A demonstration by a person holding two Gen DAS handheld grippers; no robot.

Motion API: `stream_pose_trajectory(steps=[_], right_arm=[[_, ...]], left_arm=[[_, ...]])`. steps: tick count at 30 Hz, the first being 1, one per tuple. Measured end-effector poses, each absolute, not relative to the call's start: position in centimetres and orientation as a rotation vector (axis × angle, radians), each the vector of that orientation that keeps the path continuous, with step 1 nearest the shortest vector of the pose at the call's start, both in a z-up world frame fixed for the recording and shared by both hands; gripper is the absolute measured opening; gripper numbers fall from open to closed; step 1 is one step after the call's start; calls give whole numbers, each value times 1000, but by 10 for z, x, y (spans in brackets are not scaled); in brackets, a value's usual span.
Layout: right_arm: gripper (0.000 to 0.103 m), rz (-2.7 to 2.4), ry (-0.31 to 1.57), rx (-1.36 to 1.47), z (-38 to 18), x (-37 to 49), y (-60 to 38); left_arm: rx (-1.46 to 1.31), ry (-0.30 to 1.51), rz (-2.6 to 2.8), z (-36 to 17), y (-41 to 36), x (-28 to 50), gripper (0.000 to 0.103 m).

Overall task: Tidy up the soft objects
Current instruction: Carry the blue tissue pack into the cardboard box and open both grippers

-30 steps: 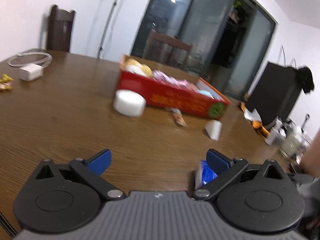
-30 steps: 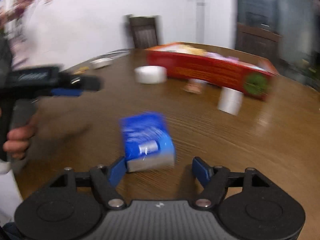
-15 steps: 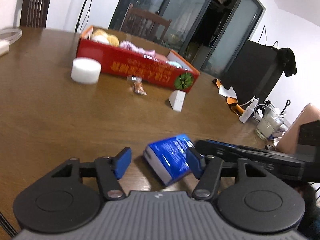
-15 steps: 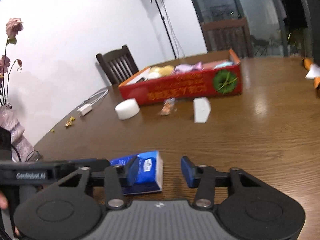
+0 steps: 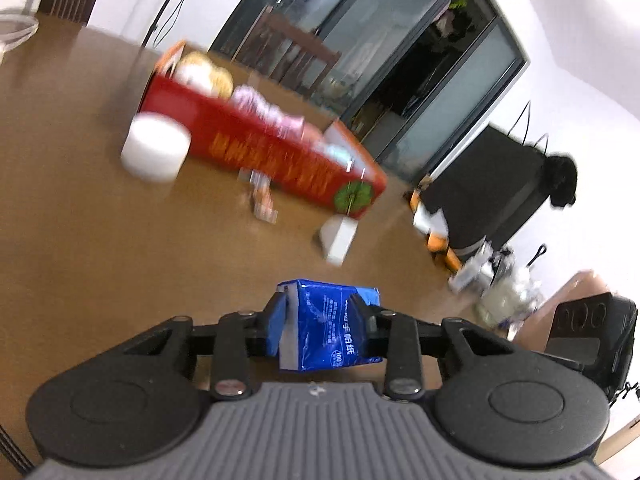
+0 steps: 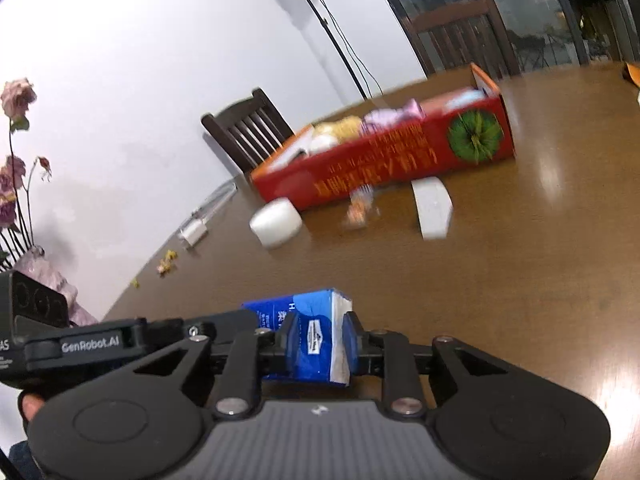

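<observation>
A blue tissue pack (image 5: 332, 324) sits between both grippers near the front of the brown table (image 5: 100, 248). My left gripper (image 5: 320, 316) has its jaws closing, with the pads pressed on the pack's two sides. My right gripper (image 6: 320, 338) is closing too, pads against the same blue tissue pack (image 6: 316, 328) from the other end. The left gripper's black body (image 6: 120, 340) reaches in from the left of the right wrist view. Farther back lies a long red box (image 5: 260, 148) holding several soft items. Whether the pack is off the table cannot be told.
A white round roll (image 5: 156, 152), a small snack wrapper (image 5: 262, 200) and a white pack (image 5: 338, 238) lie in front of the red box (image 6: 384, 164). A charger with cable (image 6: 194, 232) and dried flowers (image 6: 16, 160) are at the left; a chair (image 6: 248, 128) stands behind.
Both grippers went from wide apart to pressed on the blue tissue pack. Both hands have rolled, so the table now looks tilted. The left gripper moved in from beside the pack.
</observation>
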State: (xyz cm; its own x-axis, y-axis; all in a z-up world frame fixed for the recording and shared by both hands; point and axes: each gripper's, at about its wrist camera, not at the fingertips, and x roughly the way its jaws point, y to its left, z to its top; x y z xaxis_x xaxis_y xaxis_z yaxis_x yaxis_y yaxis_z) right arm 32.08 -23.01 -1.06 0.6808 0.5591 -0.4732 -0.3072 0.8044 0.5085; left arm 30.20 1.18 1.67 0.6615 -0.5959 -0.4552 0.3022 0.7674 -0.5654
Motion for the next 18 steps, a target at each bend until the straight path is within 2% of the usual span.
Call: stream_pose_trajectory(steps=[6,10,18], right_arm=[[23,520,541,392,45,393,-218],[22,517,495,376,70,463,-199],[22,466,662,445,32,577,-159]], left_arm=[[-415,522,-528,77,24,380,34],[-382,524,-457,97,32,451,33],[-296,649,-325,66,38,544,35]])
